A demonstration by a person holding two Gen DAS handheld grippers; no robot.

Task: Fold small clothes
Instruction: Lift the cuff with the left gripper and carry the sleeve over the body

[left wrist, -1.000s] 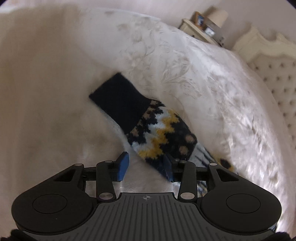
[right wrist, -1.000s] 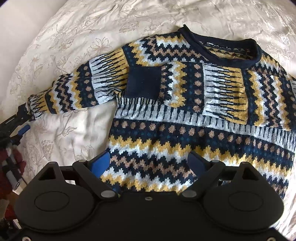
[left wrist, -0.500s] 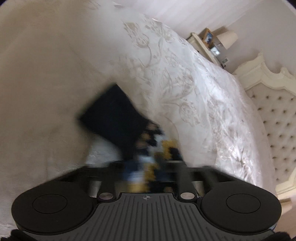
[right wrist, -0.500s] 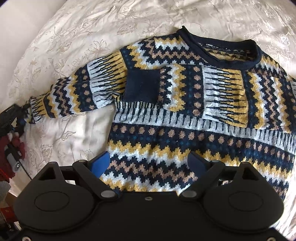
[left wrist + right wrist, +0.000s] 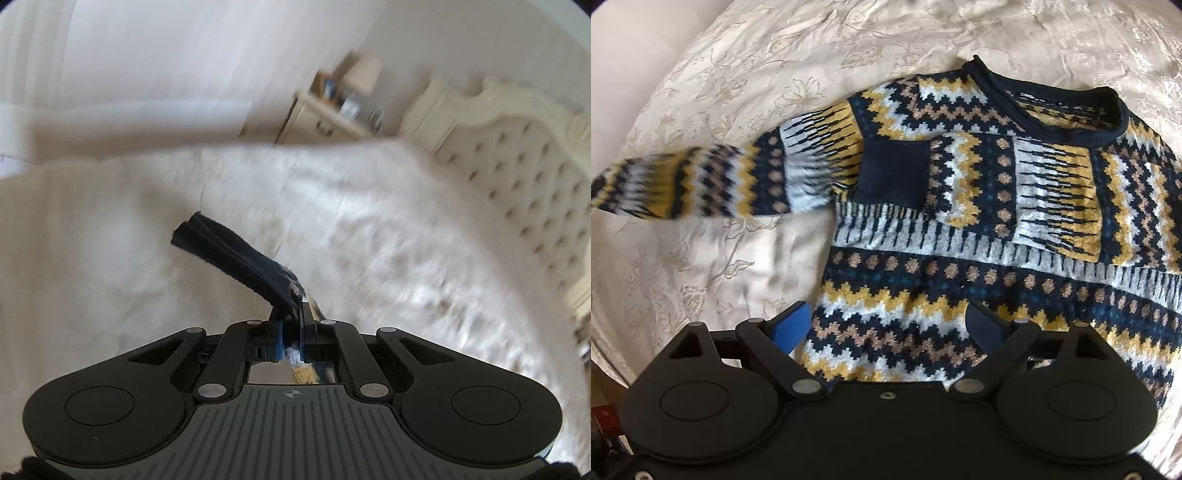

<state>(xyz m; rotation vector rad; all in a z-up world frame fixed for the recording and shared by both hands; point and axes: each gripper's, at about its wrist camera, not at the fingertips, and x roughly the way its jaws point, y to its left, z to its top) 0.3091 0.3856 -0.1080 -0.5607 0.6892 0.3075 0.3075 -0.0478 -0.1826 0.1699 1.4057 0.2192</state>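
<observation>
A small navy, yellow and white patterned knit sweater (image 5: pixel 997 236) lies flat on the bed. One sleeve is folded across its chest, navy cuff (image 5: pixel 894 173) near the middle. The other sleeve (image 5: pixel 701 181) stretches out to the left, lifted and blurred. My left gripper (image 5: pixel 291 325) is shut on that sleeve near its navy cuff (image 5: pixel 236 258), which sticks up past the fingers above the bed. My right gripper (image 5: pixel 886 328) is open and empty, hovering over the sweater's lower hem.
The bed has a cream floral bedspread (image 5: pixel 738 74). A tufted cream headboard (image 5: pixel 524 177) stands at the right. A bedside table (image 5: pixel 332 118) with a lamp and small items stands beyond the bed. Dark clutter shows off the bed's edge at lower left (image 5: pixel 605 424).
My left gripper closed on the outstretched sleeve near its cuff and lifted it off the bed. The sleeve now hangs raised. My right gripper stayed open over the hem.
</observation>
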